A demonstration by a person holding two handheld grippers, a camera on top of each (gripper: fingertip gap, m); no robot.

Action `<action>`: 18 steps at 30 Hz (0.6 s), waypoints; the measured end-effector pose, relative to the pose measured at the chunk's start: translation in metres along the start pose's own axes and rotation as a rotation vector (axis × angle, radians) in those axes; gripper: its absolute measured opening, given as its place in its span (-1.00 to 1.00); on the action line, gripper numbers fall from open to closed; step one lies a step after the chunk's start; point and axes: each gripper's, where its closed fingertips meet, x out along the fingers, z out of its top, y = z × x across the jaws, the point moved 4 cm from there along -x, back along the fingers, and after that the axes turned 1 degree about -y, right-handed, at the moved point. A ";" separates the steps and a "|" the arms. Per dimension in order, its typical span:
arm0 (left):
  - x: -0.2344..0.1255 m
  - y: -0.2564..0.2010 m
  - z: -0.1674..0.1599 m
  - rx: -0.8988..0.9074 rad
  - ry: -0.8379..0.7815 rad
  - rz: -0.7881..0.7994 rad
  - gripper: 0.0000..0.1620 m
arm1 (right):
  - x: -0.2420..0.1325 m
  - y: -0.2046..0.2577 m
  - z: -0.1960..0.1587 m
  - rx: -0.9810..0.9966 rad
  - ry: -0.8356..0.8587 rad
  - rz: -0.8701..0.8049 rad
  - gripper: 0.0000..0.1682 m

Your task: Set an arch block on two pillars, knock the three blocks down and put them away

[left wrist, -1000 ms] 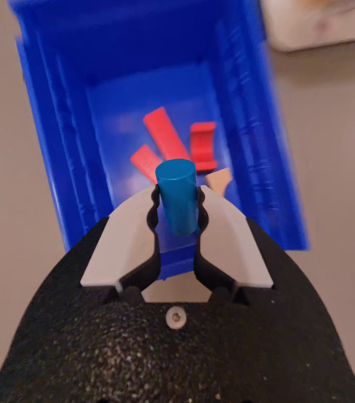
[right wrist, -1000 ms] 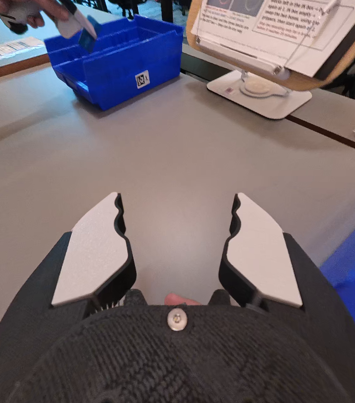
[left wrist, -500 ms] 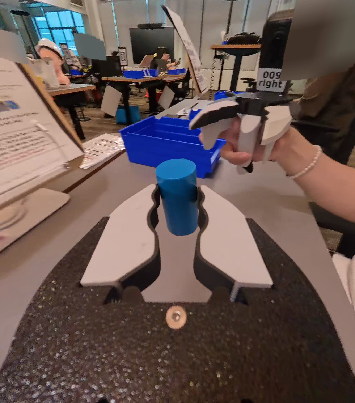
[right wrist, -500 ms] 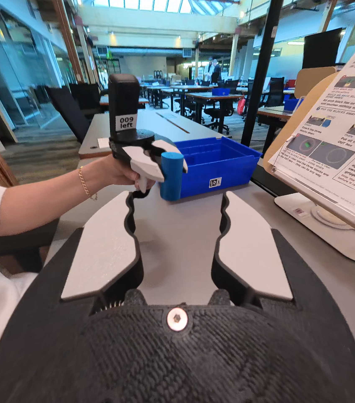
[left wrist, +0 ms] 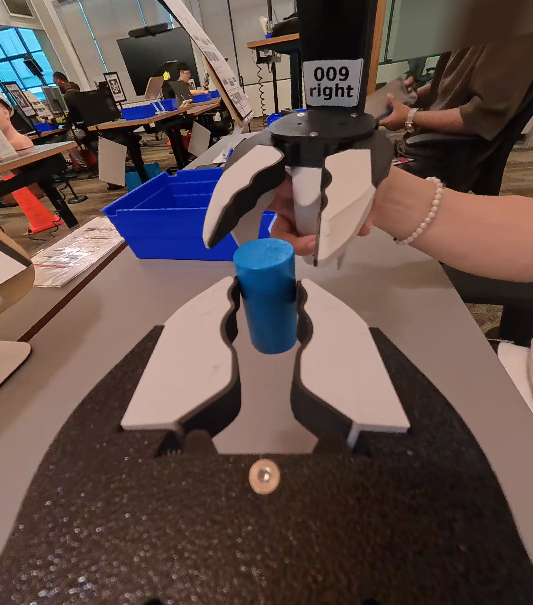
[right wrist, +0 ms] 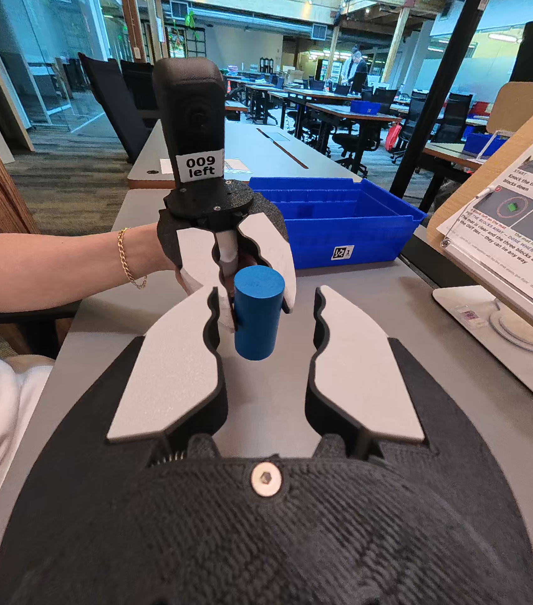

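Left gripper [left wrist: 266,291] clamped on upright blue cylinder [left wrist: 266,294]. Right gripper [right wrist: 265,314] gaped wide around it, untouching. Best closed squarely below the left fingers.

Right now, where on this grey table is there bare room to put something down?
Bare grey table lies between the blue bin and the white stand base, and near the right claw. It is crowded at the middle, where the left claw holds the blue cylinder.

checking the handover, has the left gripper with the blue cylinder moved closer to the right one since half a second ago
Yes. In the right wrist view the left gripper and blue cylinder now sit nearer, between the right fingers, lower against the blue bin.
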 end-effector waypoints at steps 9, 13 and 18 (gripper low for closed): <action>0.011 0.001 -0.001 -0.003 -0.005 -0.017 -0.60 | -0.005 -0.001 -0.007 0.002 -0.006 0.012 -0.53; 0.017 0.001 -0.003 0.007 0.013 -0.013 -0.60 | -0.007 -0.004 -0.011 0.009 -0.017 -0.006 -0.62; 0.022 0.003 -0.008 -0.015 0.018 0.007 -0.60 | -0.007 -0.007 -0.017 0.010 -0.011 -0.036 -0.63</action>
